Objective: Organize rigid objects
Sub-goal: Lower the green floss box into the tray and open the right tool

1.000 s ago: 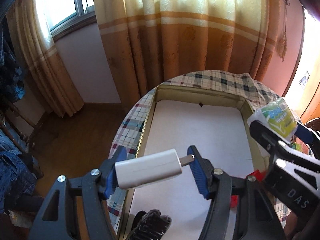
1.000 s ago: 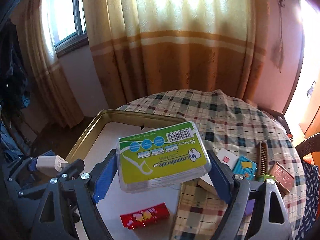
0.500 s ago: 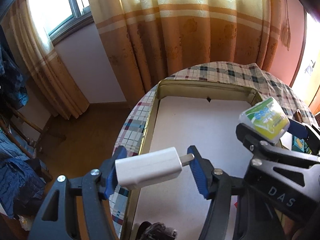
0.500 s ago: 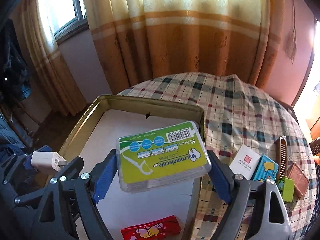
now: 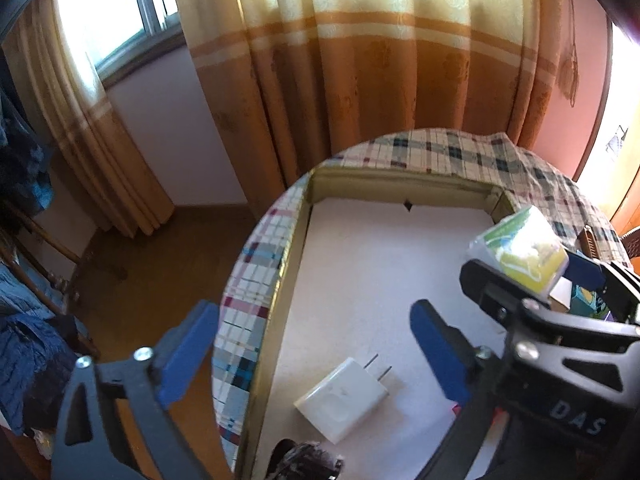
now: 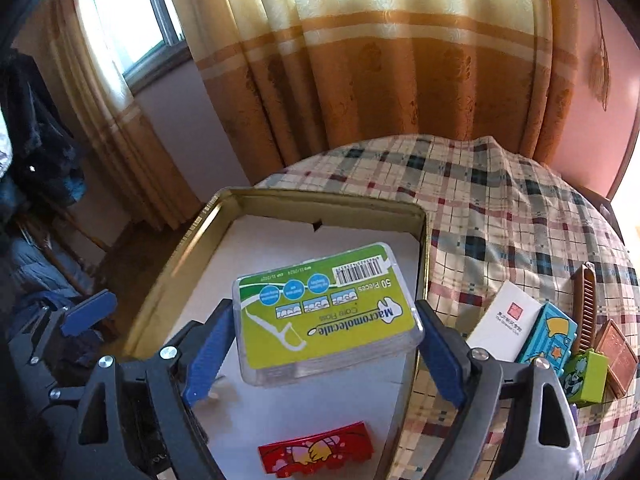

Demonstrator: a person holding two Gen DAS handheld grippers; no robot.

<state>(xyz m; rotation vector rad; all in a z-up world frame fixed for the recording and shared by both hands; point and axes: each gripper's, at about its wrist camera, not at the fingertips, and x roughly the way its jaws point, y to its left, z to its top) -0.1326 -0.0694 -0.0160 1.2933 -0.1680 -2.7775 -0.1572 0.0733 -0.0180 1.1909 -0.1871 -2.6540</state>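
A white plug charger (image 5: 343,398) lies on the white floor of the gold metal tray (image 5: 400,185), below my left gripper (image 5: 316,344), which is open and empty above the tray's left side. My right gripper (image 6: 326,340) is shut on a clear box of floss picks with a green label (image 6: 326,312) and holds it above the tray (image 6: 168,264). The box also shows in the left wrist view (image 5: 522,254). A red flat pack (image 6: 318,450) lies on the tray floor near its front.
The tray sits on a round table with a plaid cloth (image 6: 500,216). To the tray's right lie a white card box (image 6: 504,320), a blue box (image 6: 550,338), a green toy box (image 6: 586,376), a brown comb (image 6: 585,308) and a brown case (image 6: 618,356). Curtains hang behind.
My left gripper has opened and let go of the white charger, which now lies on the tray floor. My right gripper has carried the floss box forward over the tray.
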